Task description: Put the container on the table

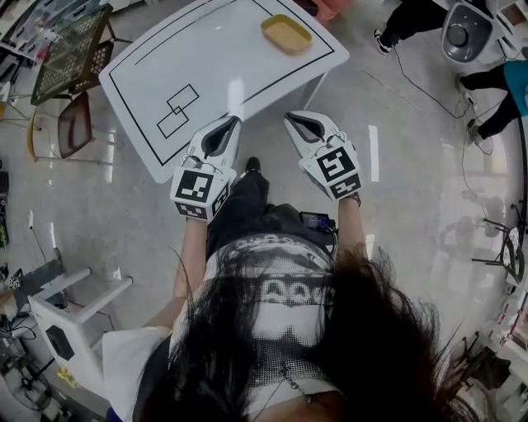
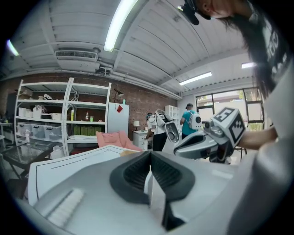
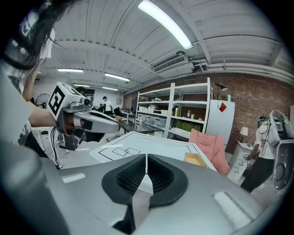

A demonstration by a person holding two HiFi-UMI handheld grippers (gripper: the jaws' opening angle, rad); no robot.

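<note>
At 12 o'clock from my station, the white rectangular table with black outline markings (image 1: 214, 58) is carrying the shallow yellow rectangular plastic container (image 1: 286, 33). The container is sitting flat at the table's far 1 o'clock corner, close to both edges, and I am judging the placement as already made.

The left gripper (image 1: 234, 122) and the right gripper (image 1: 289, 119) are hovering side by side over the glossy pale floor (image 1: 396, 165). They are just short of the table's near edge and well apart from the container. Both are clenched, with the ribbed pads meeting, and each is carrying nothing.

I am flagging these hazards:

1. The container is resting near a corner with little margin. If I am reaching toward 1 o'clock with the jaws pressed together, I am shoving rather than gripping. That is likely to send it over the far edge.

2. The gripper noses are pointing at the table's near rim. If I am advancing too low, I am striking the rim, jolting the top and sliding the container toward the drop.

3. The two grippers are riding close together. If I am swinging one inward, I am risking a clash between them.

4. A bystander in dark trousers (image 1: 408, 18) is standing near the container's corner at 1 o'clock. A brush against the table there could dislodge the container.

I am advising no further contact with the container.
</note>
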